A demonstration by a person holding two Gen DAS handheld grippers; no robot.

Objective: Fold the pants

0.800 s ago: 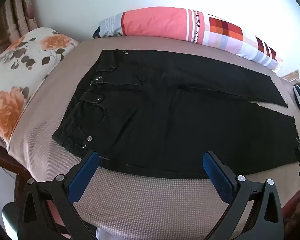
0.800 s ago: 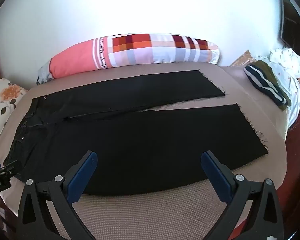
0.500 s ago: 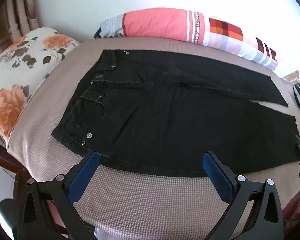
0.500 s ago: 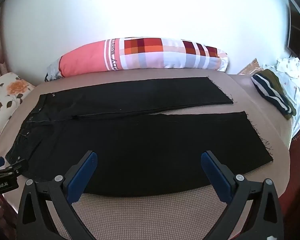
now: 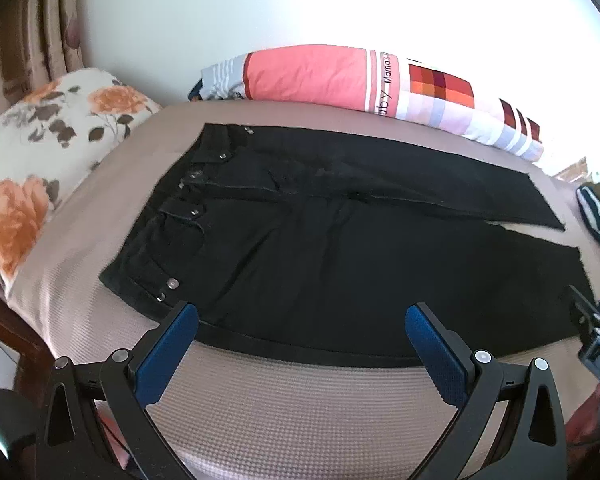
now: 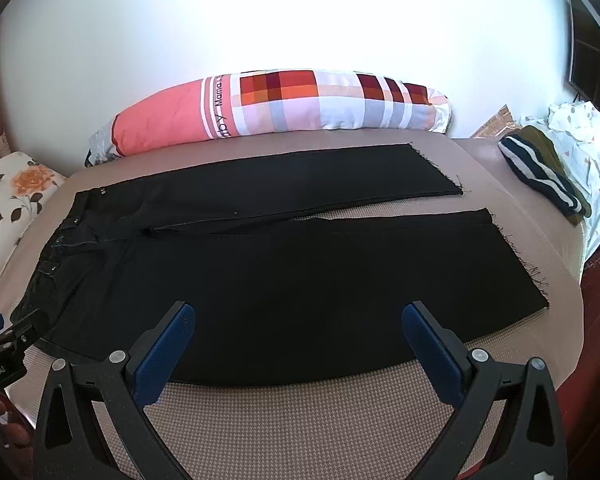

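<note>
Both the left gripper [image 5: 302,340] and right gripper [image 6: 297,338] hover with jaws spread wide and empty over the bed's [image 6: 300,412] near edge, where the black pants [image 6: 283,276] lie flat, looking like heavy, limp denim best pinched at waistband and hem.

Black tool [image 5: 302,320] arms (blue pads [image 5: 167,354]), silver screws.

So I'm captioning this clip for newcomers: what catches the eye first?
The black pants spread flat across the bed, both legs apart, waistband at the left. Behind them, against the wall, lies a long pink-and-checked pillow. Both grippers, left and right, hover open at the near edge.
</note>
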